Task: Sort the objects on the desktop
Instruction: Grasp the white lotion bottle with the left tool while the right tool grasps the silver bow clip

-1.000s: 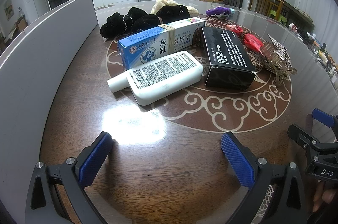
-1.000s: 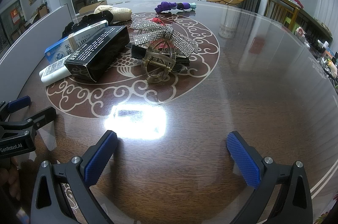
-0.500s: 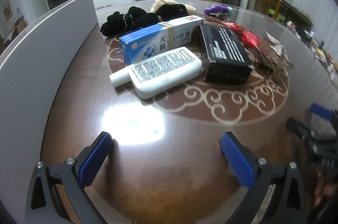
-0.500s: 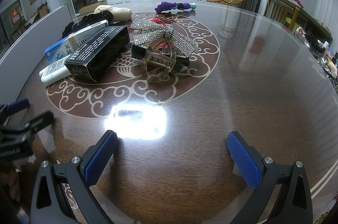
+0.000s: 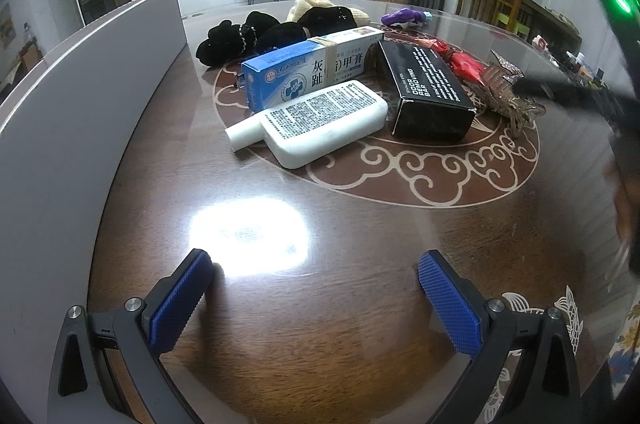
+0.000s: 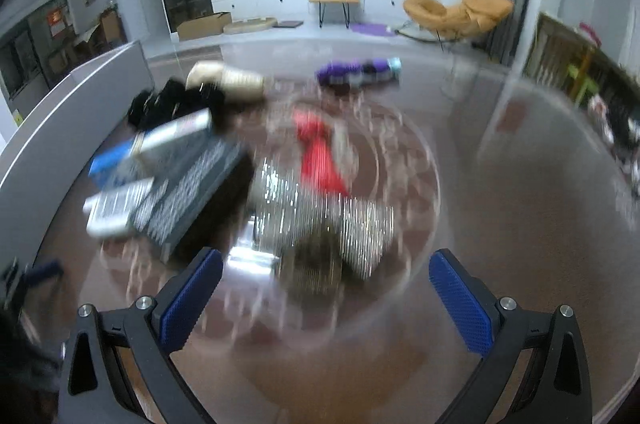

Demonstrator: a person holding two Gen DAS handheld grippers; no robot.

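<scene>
Hovering over the bench (image 5: 360, 304), the left gripper (image 5: 316, 300) is spread, holding nothing. The right gripper (image 6: 326, 298), equally spread, faces the blurred glittery bow (image 6: 320, 212).

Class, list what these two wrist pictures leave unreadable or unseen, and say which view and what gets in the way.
1. Right wrist view: motion blur smears the sparkly bow and black box; its print is unreadable.
2. Left wrist view: the right gripper at the right edge is a dark blur, cut off; jaws not seen.
3. Left wrist view: the white bottle has print too small to read.
4. Left wrist view: the black box hides part of the red item.
</scene>
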